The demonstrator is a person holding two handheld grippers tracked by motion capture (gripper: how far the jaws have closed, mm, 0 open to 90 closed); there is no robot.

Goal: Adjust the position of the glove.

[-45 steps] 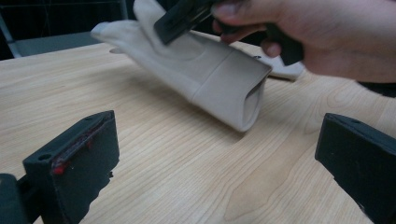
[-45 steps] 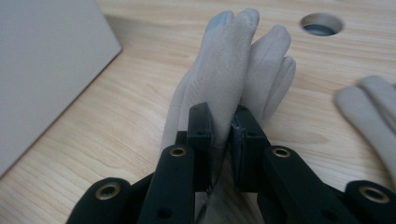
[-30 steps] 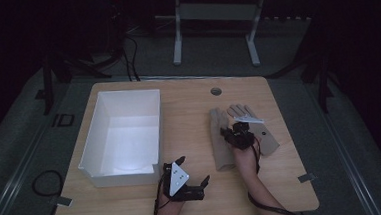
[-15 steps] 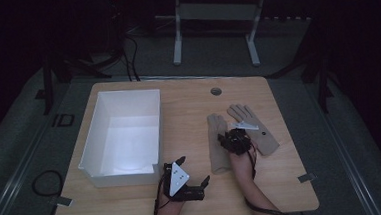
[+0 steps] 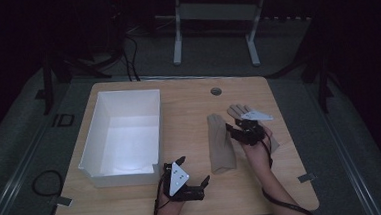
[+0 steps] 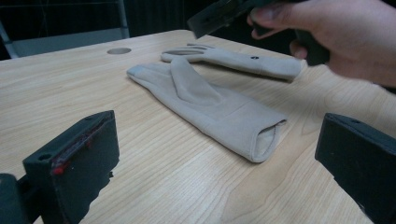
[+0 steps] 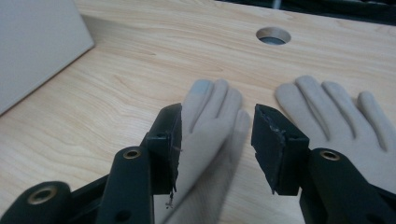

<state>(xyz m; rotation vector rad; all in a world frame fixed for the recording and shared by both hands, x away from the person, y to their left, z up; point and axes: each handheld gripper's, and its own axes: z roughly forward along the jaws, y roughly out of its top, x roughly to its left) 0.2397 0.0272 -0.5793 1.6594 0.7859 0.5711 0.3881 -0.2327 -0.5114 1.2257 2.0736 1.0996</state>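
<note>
Beige fabric gloves [image 5: 221,143] lie flat for sorting; our right gripper [image 7: 217,140] has just been opening, empty, above one; left gripper [image 5: 192,175] waits open.

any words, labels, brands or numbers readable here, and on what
"ID": pale letters on the floor mat left of the table, in the high view.
Nothing else reads: the gloves, the white box and the tools bear no legible text.
The small dark dot on the far glove is too small to tell.
</note>
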